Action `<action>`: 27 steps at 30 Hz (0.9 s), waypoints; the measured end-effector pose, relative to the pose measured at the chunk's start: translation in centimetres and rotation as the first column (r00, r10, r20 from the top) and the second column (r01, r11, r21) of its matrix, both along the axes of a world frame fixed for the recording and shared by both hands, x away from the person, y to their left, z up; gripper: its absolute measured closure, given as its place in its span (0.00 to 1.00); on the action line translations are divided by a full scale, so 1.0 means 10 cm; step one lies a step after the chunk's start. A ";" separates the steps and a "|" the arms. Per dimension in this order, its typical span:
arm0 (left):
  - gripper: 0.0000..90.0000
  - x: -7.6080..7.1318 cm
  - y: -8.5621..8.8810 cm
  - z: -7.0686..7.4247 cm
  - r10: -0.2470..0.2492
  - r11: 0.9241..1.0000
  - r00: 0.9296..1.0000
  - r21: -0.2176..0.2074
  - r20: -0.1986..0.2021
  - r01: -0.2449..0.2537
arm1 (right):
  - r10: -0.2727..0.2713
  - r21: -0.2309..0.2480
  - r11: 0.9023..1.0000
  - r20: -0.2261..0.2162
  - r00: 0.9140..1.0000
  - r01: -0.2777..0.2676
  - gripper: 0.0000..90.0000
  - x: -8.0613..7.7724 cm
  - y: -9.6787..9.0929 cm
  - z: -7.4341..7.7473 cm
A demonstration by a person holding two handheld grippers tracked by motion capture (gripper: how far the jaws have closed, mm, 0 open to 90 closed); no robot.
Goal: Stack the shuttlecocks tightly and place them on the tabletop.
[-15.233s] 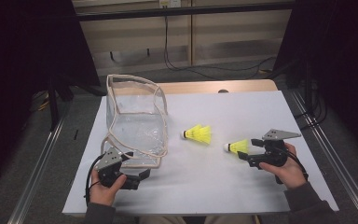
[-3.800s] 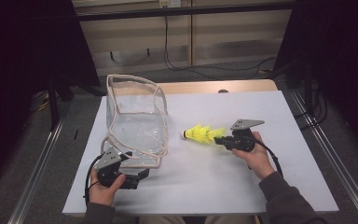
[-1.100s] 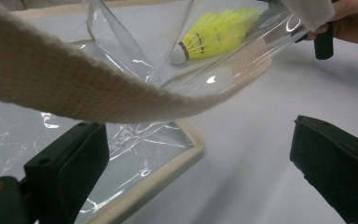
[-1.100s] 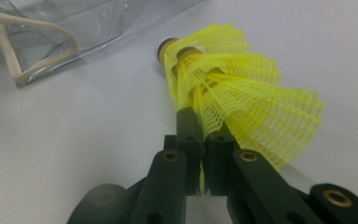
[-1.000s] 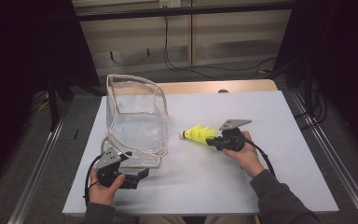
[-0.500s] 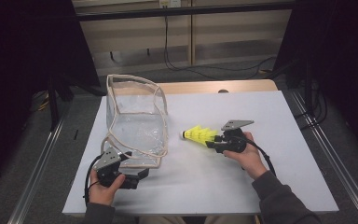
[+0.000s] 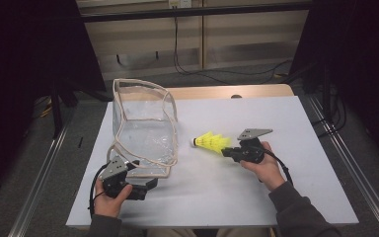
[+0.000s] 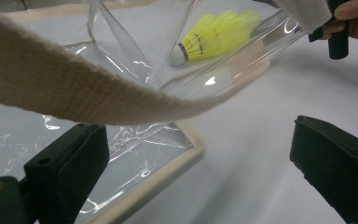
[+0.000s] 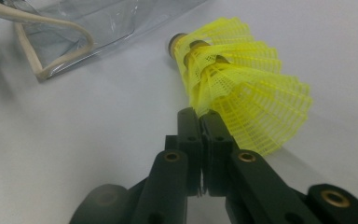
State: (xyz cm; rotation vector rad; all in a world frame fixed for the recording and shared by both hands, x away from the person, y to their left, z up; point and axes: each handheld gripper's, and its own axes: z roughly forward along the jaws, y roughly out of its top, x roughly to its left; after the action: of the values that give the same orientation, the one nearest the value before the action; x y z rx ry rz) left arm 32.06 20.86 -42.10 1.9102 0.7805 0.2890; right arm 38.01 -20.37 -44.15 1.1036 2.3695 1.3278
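A yellow shuttlecock stack [image 7: 209, 142] lies on its side in the middle of the white table, cork toward the clear bag [image 7: 143, 128]. My right gripper [image 7: 225, 152] sits just right of it. In the right gripper view its jaws have just been closing, and the right gripper [image 9: 200, 116] is shut on the rim of the shuttlecock's [image 9: 242, 93] mesh skirt. My left gripper [image 7: 150, 185] rests at the bag's near corner. There the left gripper [image 8: 200, 172] stands wide open, with the bag's beige-trimmed edge [image 8: 168, 163] lying between the jaws, untouched. The shuttlecock [image 8: 214, 39] shows through the plastic.
The bag's beige strap [image 8: 98, 100] arches close over the left gripper. The white tabletop [image 7: 276, 197] is bare to the right and front of the hands. Metal rails [image 7: 348, 163] run along both sides of the table, and cables hang behind it.
Since the earliest frame my right hand has come left from the table's right side to the shuttlecock in the middle. Over the last second nothing visibly moves. The left hand has stayed put.
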 end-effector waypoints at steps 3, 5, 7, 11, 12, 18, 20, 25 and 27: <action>0.05 0.00 0.00 0.00 -0.001 1.000 1.000 0.000 -0.001 0.001 | 0.003 -0.004 1.000 0.002 1.000 -0.003 0.99 0.00 0.03 0.00; 0.05 0.00 0.00 0.00 -0.001 1.000 1.000 -0.001 -0.002 0.001 | -0.001 0.003 1.000 -0.002 1.000 0.001 0.99 0.01 0.04 0.00; 0.05 0.00 0.00 0.00 -0.001 1.000 1.000 0.001 0.001 0.001 | -0.001 0.003 1.000 -0.006 1.000 0.001 0.99 0.01 0.06 -0.01; 0.05 0.00 0.00 0.00 -0.001 1.000 1.000 -0.002 -0.002 0.001 | 0.004 -0.004 1.000 -0.013 1.000 -0.004 0.96 0.01 0.09 -0.03; 0.05 0.00 0.00 0.00 -0.001 1.000 1.000 -0.001 -0.001 0.001 | 0.003 -0.006 1.000 -0.010 1.000 -0.003 0.95 0.01 0.09 -0.03; 0.05 0.00 0.00 -0.01 -0.001 1.000 1.000 -0.002 -0.003 0.001 | -0.024 -0.013 1.000 0.004 1.000 0.024 0.78 0.02 0.10 -0.04; 0.05 0.00 0.00 -0.01 -0.002 1.000 1.000 -0.002 -0.003 0.002 | -0.034 -0.014 0.999 0.004 0.999 0.034 0.73 0.03 0.11 -0.04; 0.05 0.01 0.01 -0.01 -0.001 1.000 1.000 -0.001 -0.003 0.001 | -0.050 -0.023 0.998 0.009 0.999 0.050 0.67 0.05 0.16 -0.04; 0.05 0.01 0.01 -0.01 -0.001 1.000 1.000 -0.001 -0.002 0.001 | -0.053 -0.027 0.998 0.010 0.999 0.053 0.64 0.07 0.20 -0.04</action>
State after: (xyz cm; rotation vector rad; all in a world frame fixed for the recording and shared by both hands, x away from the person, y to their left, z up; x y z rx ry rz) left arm 32.12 20.92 -42.15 1.9100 0.7810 0.2867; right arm 38.67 -18.40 -44.58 1.1424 2.3279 1.2764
